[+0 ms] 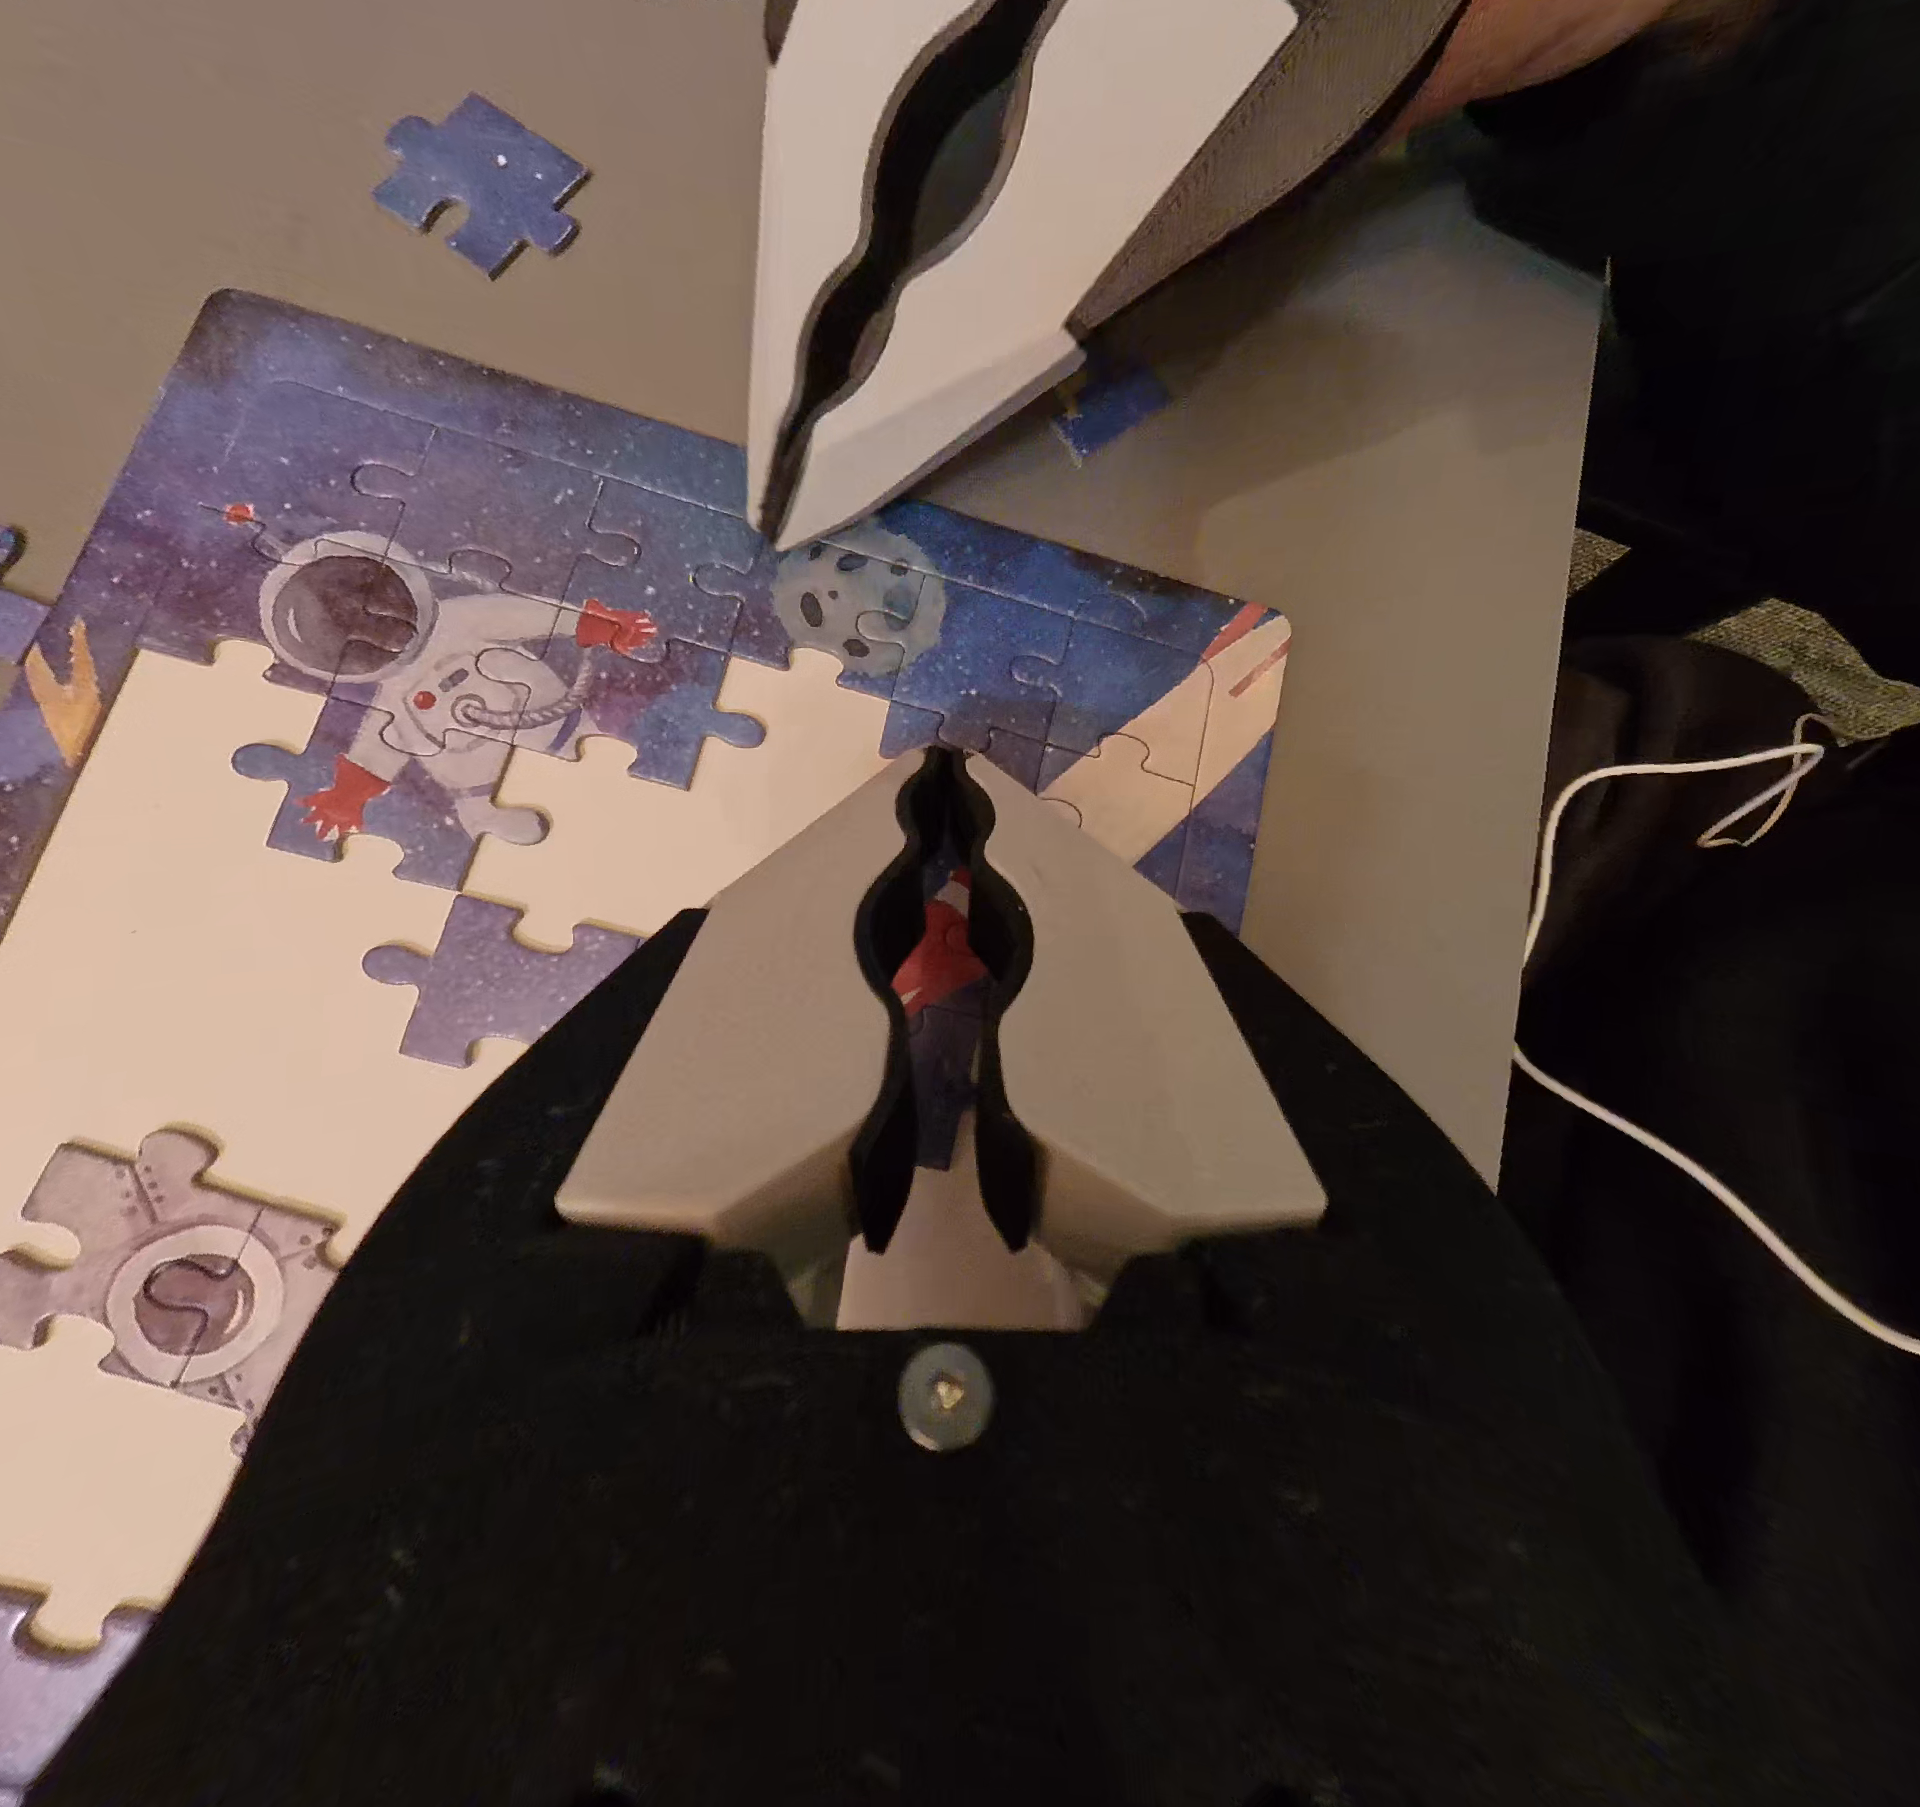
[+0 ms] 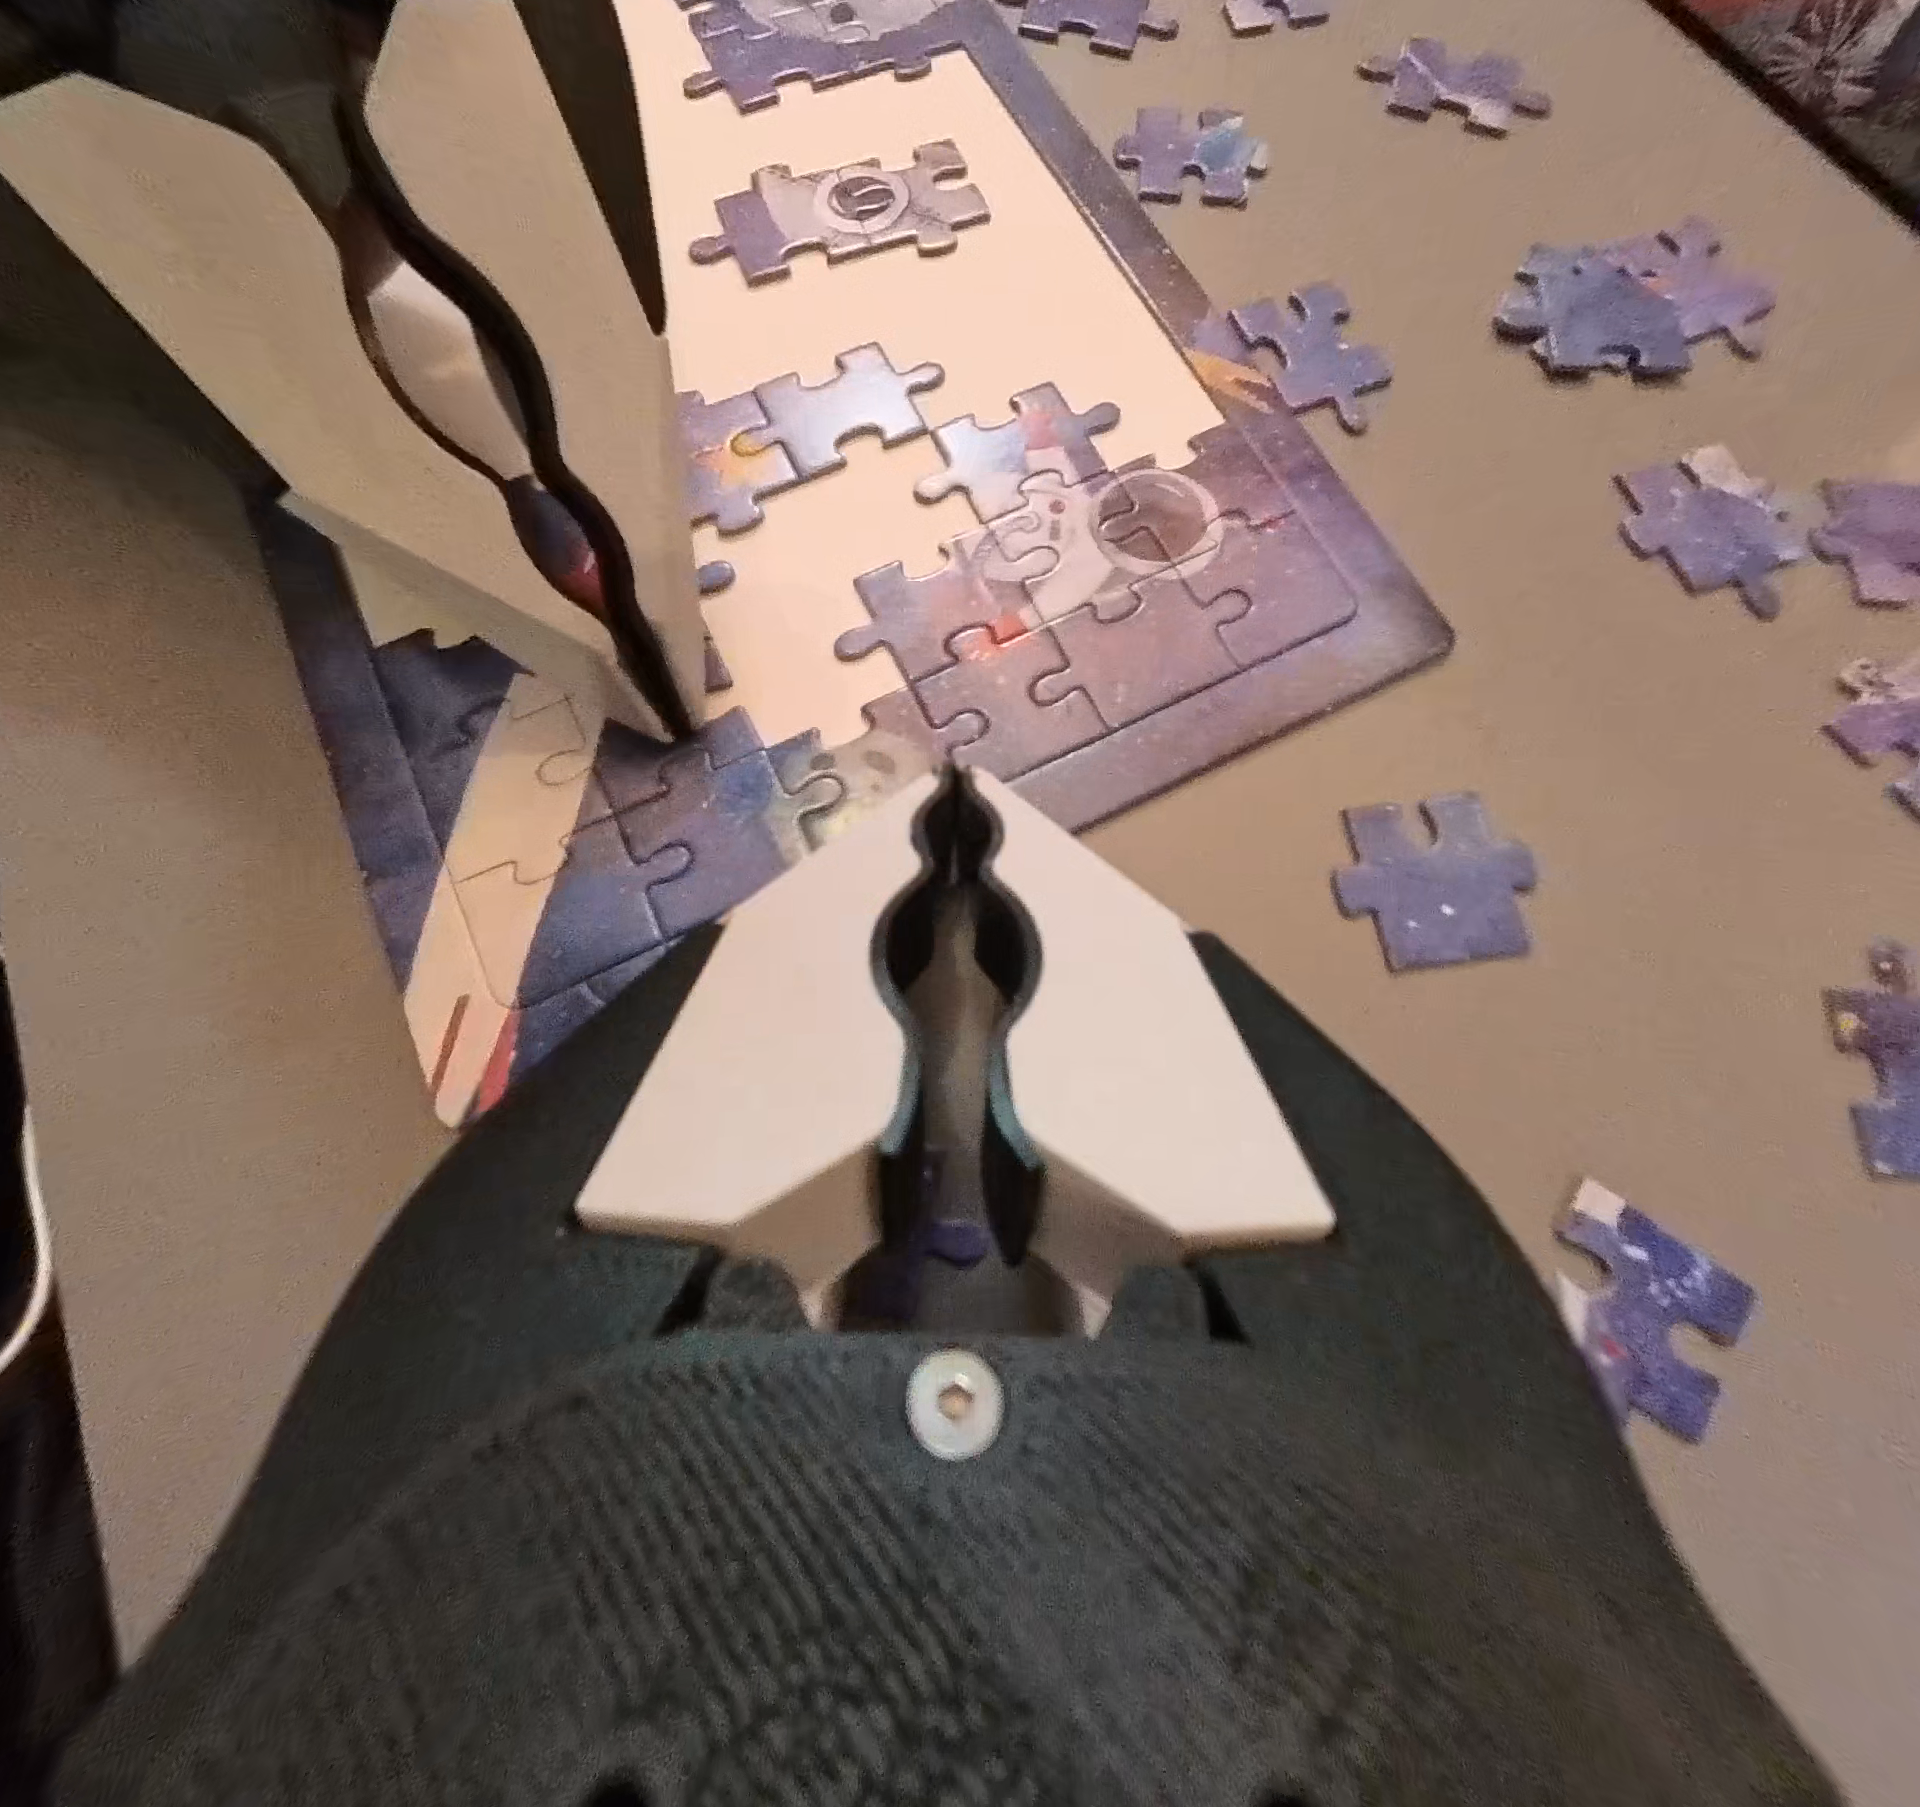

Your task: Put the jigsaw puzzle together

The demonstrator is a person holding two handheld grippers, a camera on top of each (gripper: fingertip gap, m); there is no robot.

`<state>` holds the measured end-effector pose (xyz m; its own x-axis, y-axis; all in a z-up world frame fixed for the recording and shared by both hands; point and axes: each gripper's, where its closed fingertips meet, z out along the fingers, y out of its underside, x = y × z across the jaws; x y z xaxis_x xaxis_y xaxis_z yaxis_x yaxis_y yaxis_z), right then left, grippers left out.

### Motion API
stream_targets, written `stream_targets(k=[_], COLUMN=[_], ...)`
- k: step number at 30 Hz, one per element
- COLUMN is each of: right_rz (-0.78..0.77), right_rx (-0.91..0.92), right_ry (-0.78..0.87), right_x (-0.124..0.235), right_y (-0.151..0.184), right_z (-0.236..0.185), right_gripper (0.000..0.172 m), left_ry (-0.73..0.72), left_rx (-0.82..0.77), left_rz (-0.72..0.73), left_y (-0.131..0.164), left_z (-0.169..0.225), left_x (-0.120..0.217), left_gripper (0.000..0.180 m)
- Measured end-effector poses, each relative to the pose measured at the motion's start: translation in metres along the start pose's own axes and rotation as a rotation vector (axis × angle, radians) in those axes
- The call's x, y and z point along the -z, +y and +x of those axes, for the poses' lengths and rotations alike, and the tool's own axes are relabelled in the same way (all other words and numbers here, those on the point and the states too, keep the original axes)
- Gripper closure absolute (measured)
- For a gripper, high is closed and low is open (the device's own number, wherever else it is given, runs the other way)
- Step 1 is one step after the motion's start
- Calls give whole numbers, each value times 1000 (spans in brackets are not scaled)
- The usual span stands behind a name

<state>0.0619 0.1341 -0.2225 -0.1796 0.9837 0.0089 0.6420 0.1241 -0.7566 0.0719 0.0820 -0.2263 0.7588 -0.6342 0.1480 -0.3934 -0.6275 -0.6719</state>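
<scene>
A partly assembled space-themed jigsaw puzzle (image 1: 436, 510) lies in its tray on a grey table (image 1: 1403, 562). The left gripper (image 1: 943, 755), fingertips together, rests over fitted pieces. The right gripper (image 1: 781, 536), also closed, touches a grey asteroid picture (image 1: 852, 604). A loose blue piece (image 1: 483, 183) lies nearby.

Partly assembled blue-purple space-themed jigsaw puzzle in its flat cardboard frame tray (image 1: 1262, 822) lies on grey table (image 1: 260, 95). Astronaut section (image 1: 416, 677) and grey asteroid pieces (image 1: 852, 604) seated along one edge; cream backing (image 1: 187, 926) bare in middle. Loose blue puzzle pieces (image 2: 1434, 879) scattered flat beside tray.
</scene>
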Motion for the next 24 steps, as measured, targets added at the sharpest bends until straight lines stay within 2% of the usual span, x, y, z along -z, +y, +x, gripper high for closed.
stream_targets(k=[1, 3, 4, 5, 8, 12, 14, 18, 22, 24], right_rz=[-3, -23, -31, -31, -3, 3, 3, -5, 5, 5], right_rx=[0, -2, -5, -5, -37, -146, -153, -86, -144, -135], right_ry=[-47, -275, -329, -322, -121, -18, -1, -130, 70, 62], right_x=[1, 7, 9, 8, -1, -1, -1, -1, -7, -8], right_y=[1, 6, 7, 6, -2, -1, 0, -2, -6, -8], right_z=[-8, -46, -55, -53, -14, 14, 17, -10, 25, 22], right_gripper=[172, 172, 172, 172, 172, 172, 172, 172, 172, 172], left_ry=[1, 3, 5, 6, 0, -8, -12, -20, -27, -25], left_rx=[3, 9, 13, 16, 9, 9, 9, 13, 12, 15], left_rz=[0, 3, 4, 5, 4, 5, 4, 1, 2, 5], left_y=[0, 0, 0, 0, 0, 0, 0, 0, 0, 0], left_z=[0, 0, 0, 0, 0, 0, 0, 0, 0, 0], left_x=[0, 0, 0, 0, 0, 0, 0, 0, 0, 0], left_gripper=[180, 180, 180, 180, 180, 180, 180, 180, 180, 180])
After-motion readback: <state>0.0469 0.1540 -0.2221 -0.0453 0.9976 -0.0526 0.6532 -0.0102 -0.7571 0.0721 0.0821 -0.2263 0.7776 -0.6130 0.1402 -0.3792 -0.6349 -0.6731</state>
